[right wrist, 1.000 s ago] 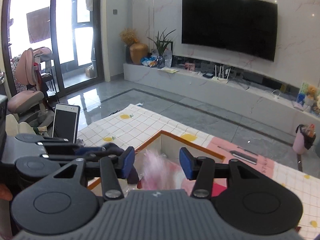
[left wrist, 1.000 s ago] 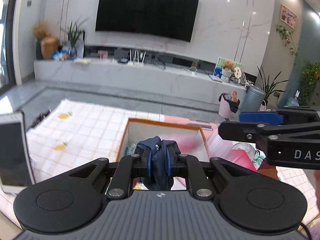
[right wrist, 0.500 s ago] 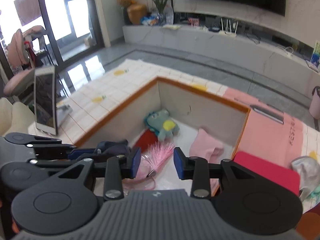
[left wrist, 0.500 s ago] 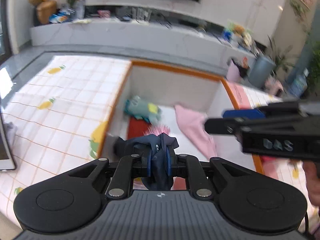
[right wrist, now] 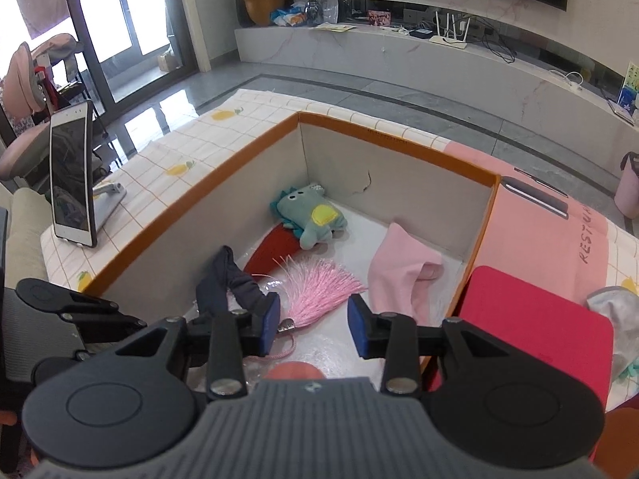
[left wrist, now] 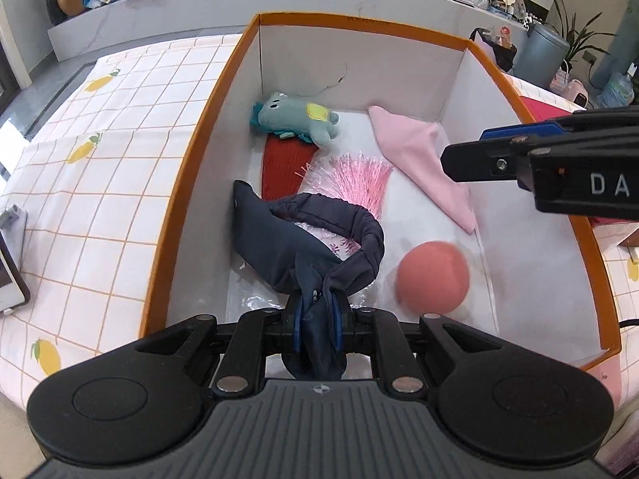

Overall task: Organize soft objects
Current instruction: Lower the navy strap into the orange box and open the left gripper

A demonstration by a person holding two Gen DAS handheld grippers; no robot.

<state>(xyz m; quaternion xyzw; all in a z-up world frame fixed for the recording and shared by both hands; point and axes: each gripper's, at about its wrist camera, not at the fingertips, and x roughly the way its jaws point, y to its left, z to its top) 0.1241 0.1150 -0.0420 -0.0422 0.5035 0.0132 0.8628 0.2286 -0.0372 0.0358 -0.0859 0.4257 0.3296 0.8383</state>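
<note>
My left gripper (left wrist: 315, 325) is shut on a dark navy fabric band (left wrist: 295, 239), which hangs down into the orange-rimmed box (left wrist: 181, 183); the band also shows in the right wrist view (right wrist: 223, 283). In the box lie a teal plush toy (left wrist: 293, 119), a red cloth (left wrist: 285, 167), a pink tassel (left wrist: 351, 179), a pink cloth (left wrist: 419, 151) and a salmon ball (left wrist: 431, 279). My right gripper (right wrist: 313, 325) is open and empty above the box's near side; it shows from the side in the left wrist view (left wrist: 559, 155).
A checked tablecloth with lemon prints (left wrist: 80, 183) covers the table. A tablet on a stand (right wrist: 72, 175) stands at the left. A red pad (right wrist: 531, 319) and a grey cloth (right wrist: 619, 311) lie right of the box. A pink placemat (right wrist: 551, 231) lies behind them.
Both grippers have tilted down and moved over the box. The navy band has come down from above the rim into the box, still in my left gripper.
</note>
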